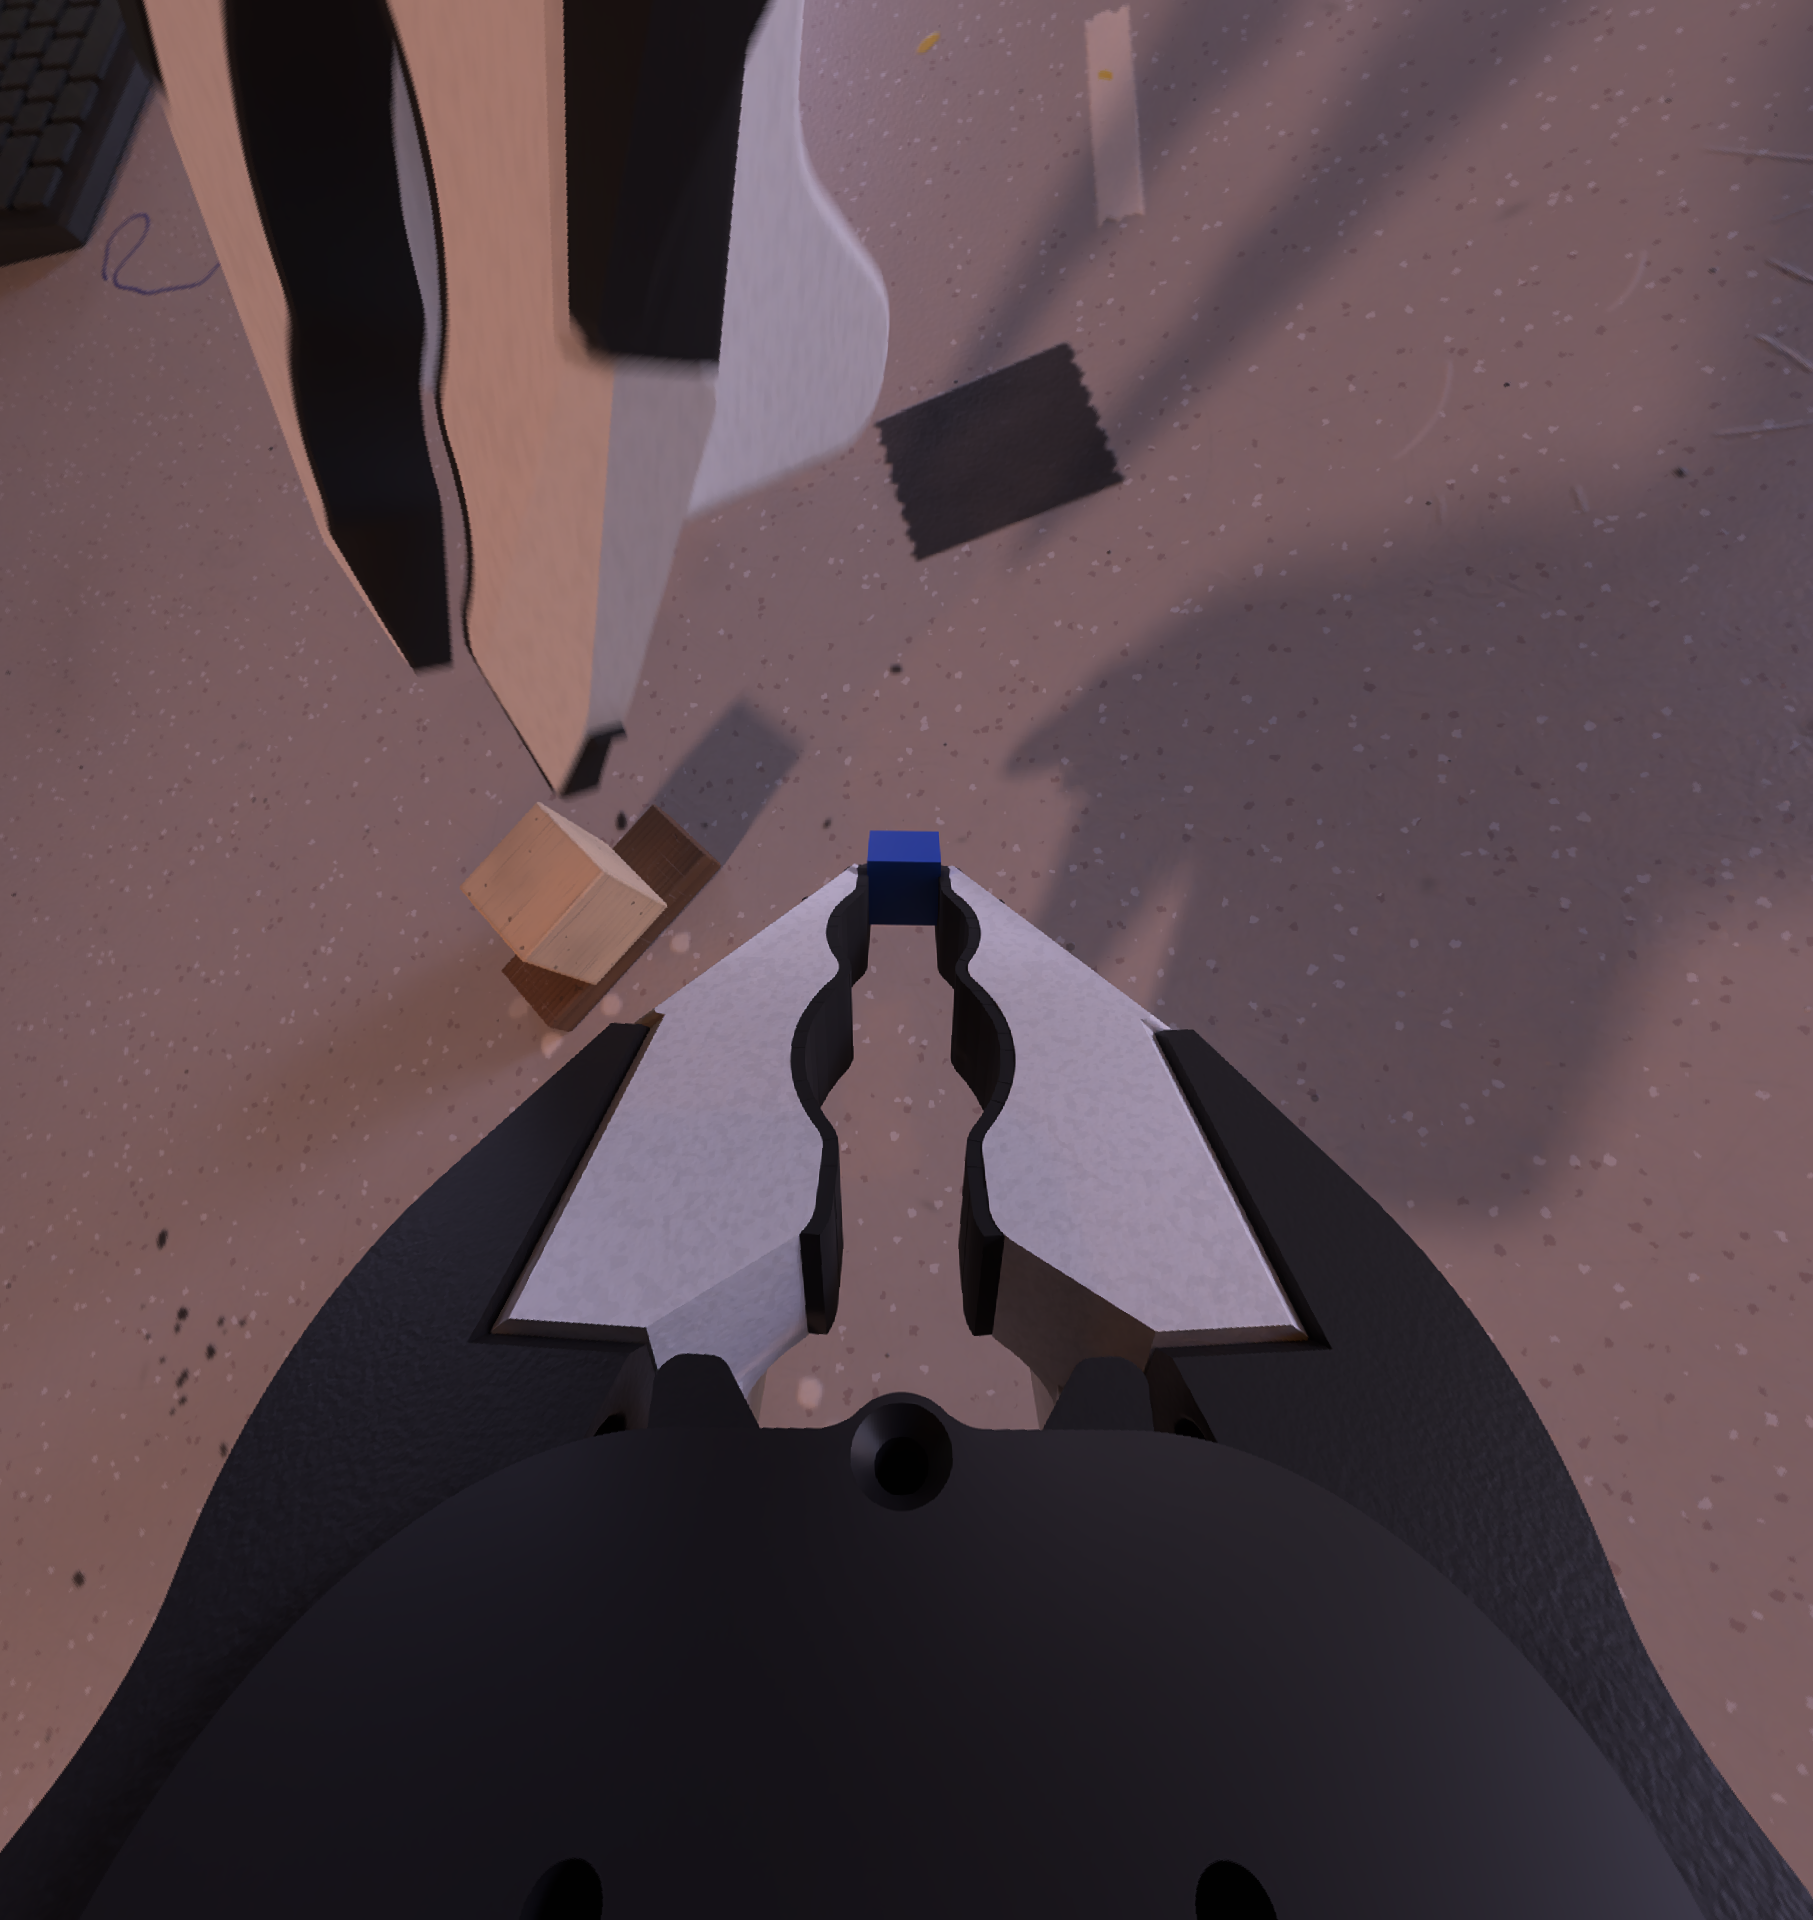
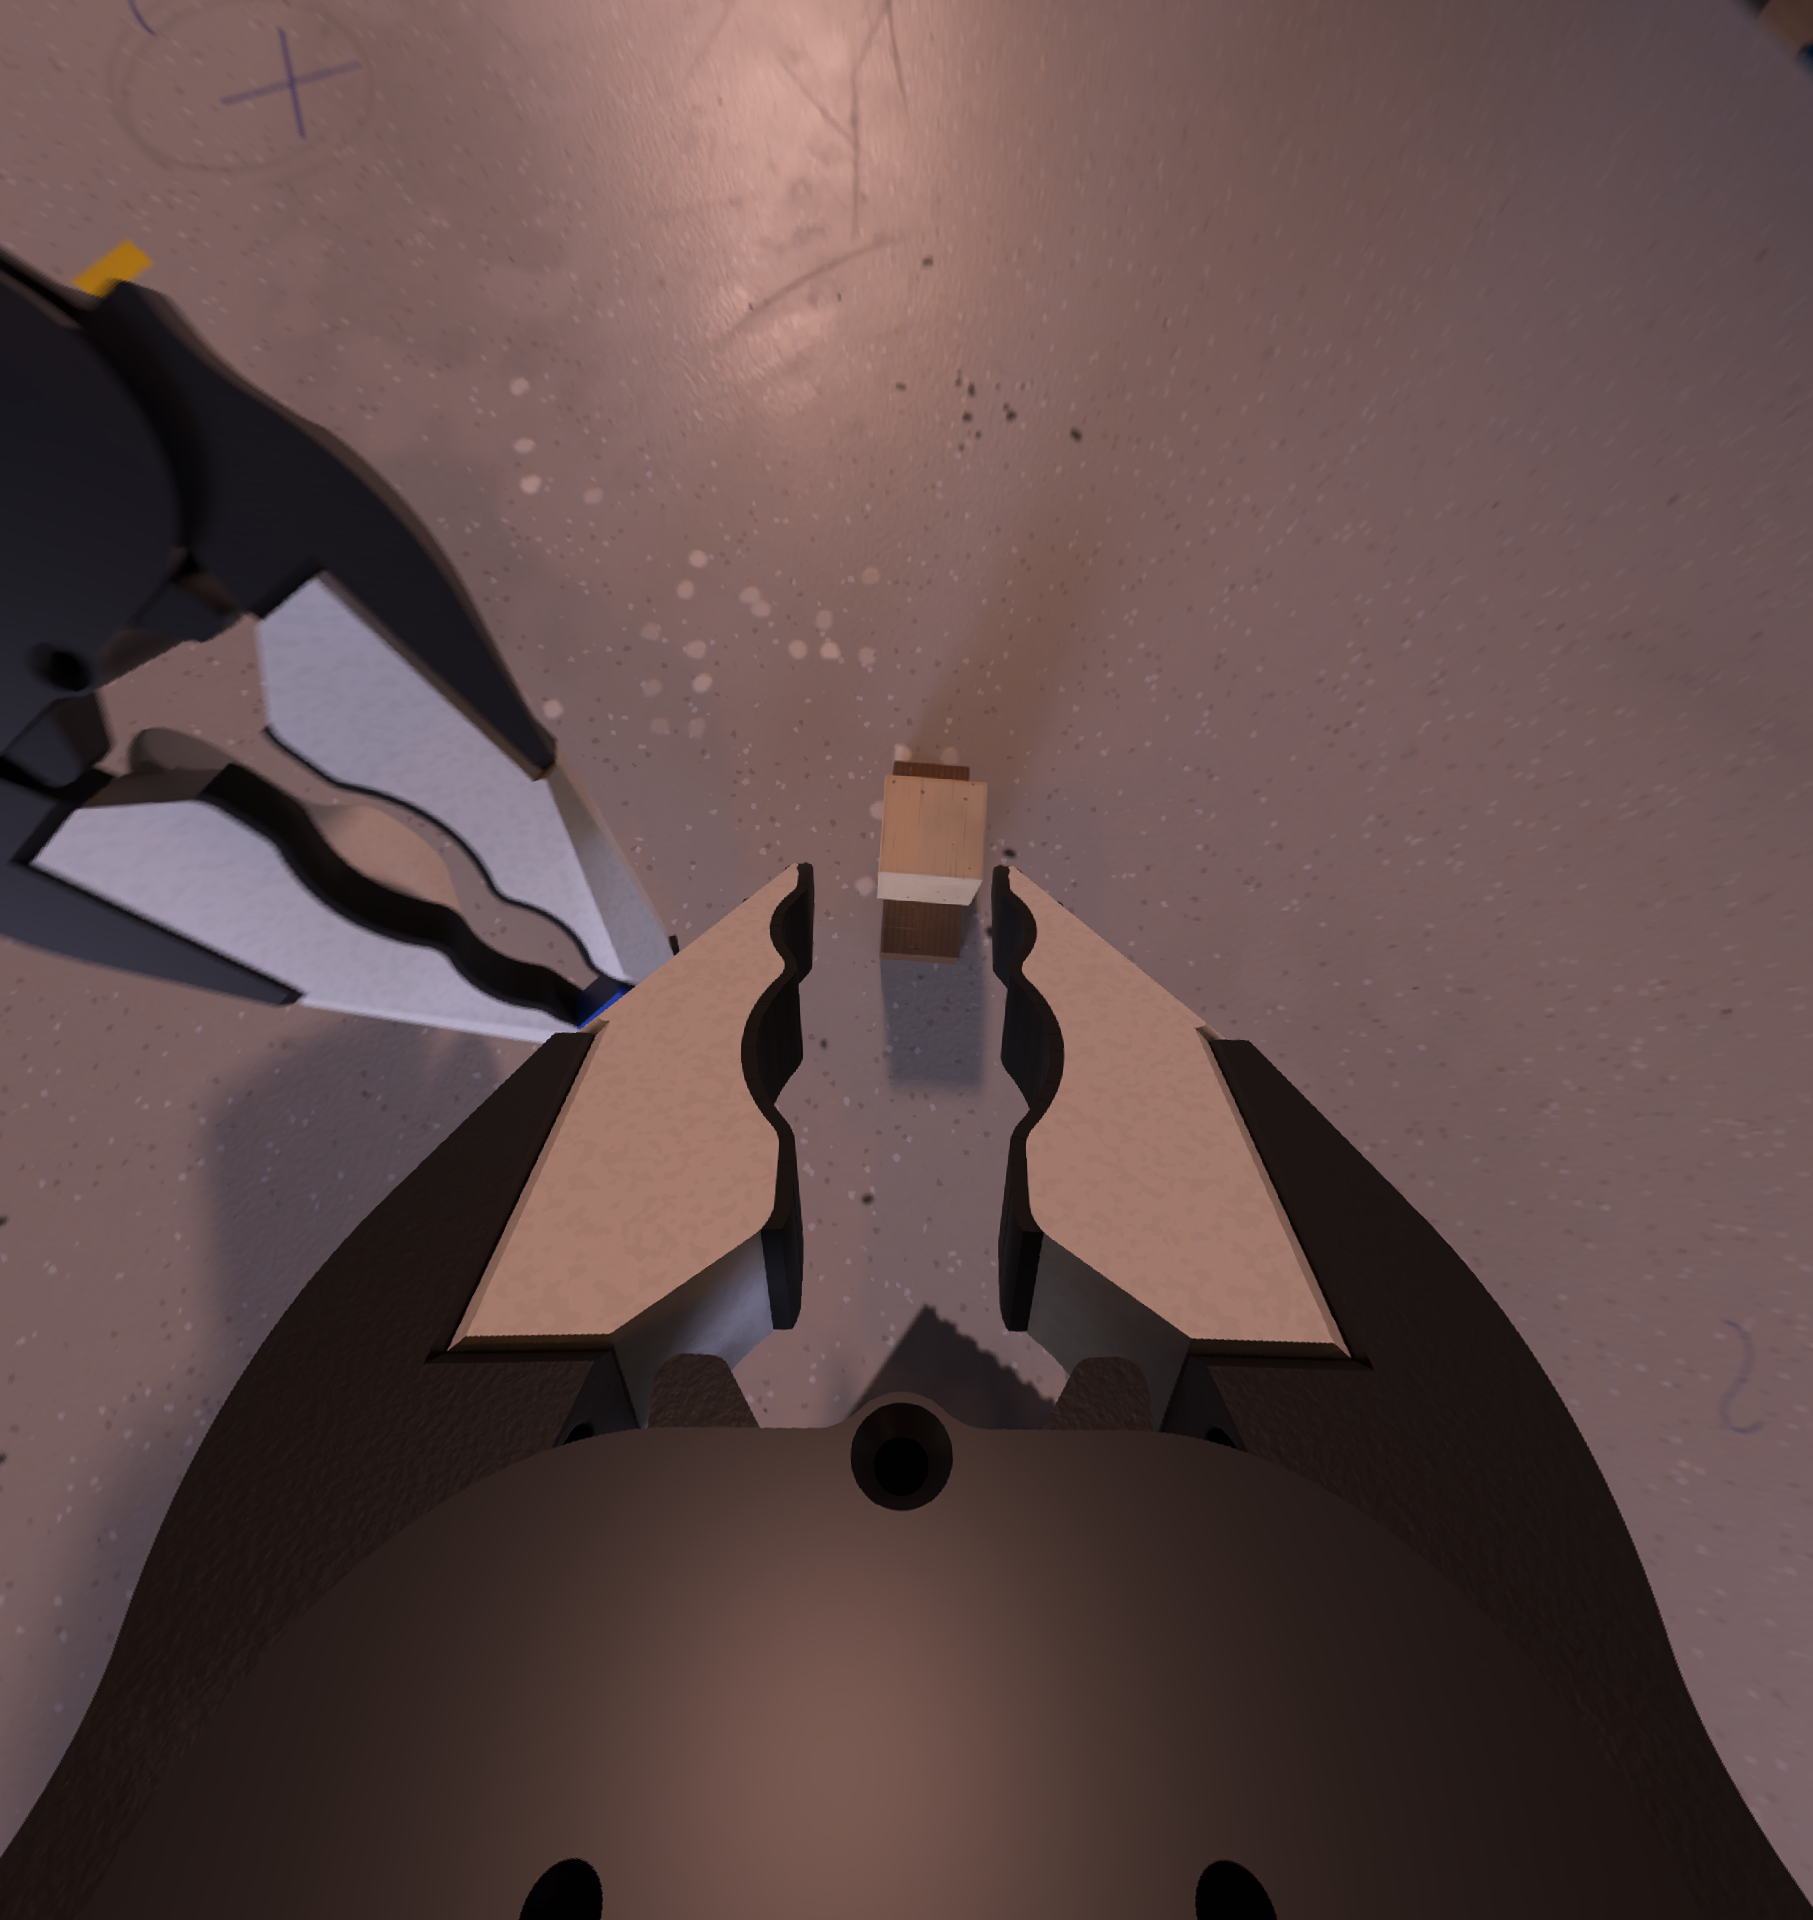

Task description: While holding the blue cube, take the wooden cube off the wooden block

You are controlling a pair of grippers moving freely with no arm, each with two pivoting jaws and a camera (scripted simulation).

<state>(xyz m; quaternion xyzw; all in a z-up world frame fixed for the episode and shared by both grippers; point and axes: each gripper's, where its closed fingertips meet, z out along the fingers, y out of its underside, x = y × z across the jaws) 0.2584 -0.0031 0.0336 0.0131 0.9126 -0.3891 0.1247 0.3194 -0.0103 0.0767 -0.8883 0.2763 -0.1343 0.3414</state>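
Observation:
My left gripper (image 1: 903,883) is shut on a small blue cube (image 1: 903,878) at its fingertips, above the table. To its left a pale wooden cube (image 1: 561,894) sits on a darker wooden block (image 1: 663,847). In the right wrist view my right gripper (image 2: 900,894) is open and empty, its fingertips just short of the pale wooden cube (image 2: 933,836), which rests on the dark block (image 2: 920,928). The left gripper (image 2: 595,1003) shows at the left of that view, with a sliver of the blue cube (image 2: 598,1006) at its tip. The right gripper (image 1: 528,582) hangs above the wooden cube in the left wrist view.
A black keyboard (image 1: 19,125) lies at the far left. A dark square patch (image 1: 1001,452) and a strip of pale tape (image 1: 1115,125) lie on the speckled table (image 1: 1401,935). A small yellow piece (image 2: 112,268) lies beyond the left gripper.

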